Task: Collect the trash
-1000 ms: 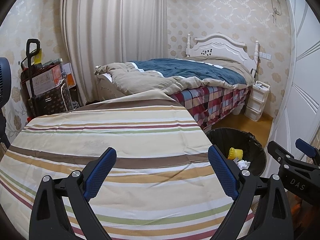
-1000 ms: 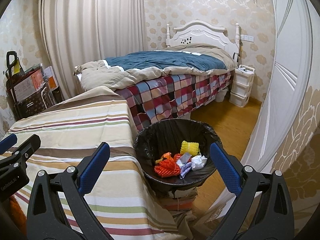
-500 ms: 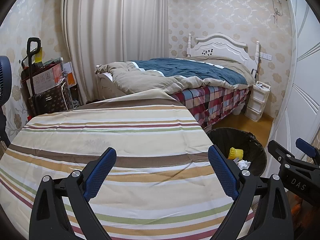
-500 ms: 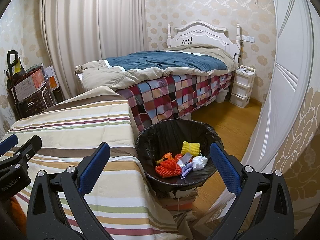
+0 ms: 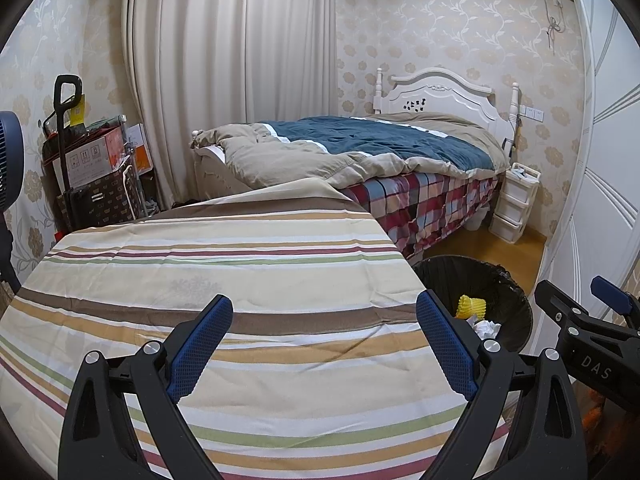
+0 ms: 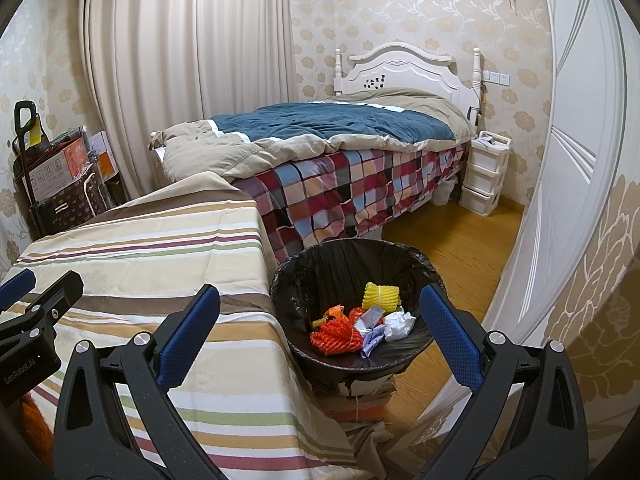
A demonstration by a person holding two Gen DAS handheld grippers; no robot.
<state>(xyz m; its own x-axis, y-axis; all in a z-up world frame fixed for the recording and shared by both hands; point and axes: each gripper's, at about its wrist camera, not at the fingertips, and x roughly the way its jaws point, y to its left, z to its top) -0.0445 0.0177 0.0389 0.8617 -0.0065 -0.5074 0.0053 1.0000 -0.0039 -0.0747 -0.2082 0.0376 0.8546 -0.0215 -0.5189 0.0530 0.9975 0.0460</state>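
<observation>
Bench [image 5: 224, 280] draped in striped cloth [image 6: 152, 248], cloth hanging over right edge toward wooden floor [image 6: 452, 248]. On floor just beside bench: black-lined trash bin [image 6: 304, 276] propped on a box, holding yellow net [image 6: 381, 295], orange net [image 6: 334, 332], crumpled paper [image 6: 400, 324]. Farther back: bed [image 5: 360, 148], white drawer unit [image 6: 482, 172].

Striped tablecloth [image 5: 240, 264], black bin [image 6: 352, 256]

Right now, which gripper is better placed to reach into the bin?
Probably the right gripper: it is open and empty, and the bin with its trash sits between its fingers. The left gripper, also open and empty, faces the striped cloth.
</observation>
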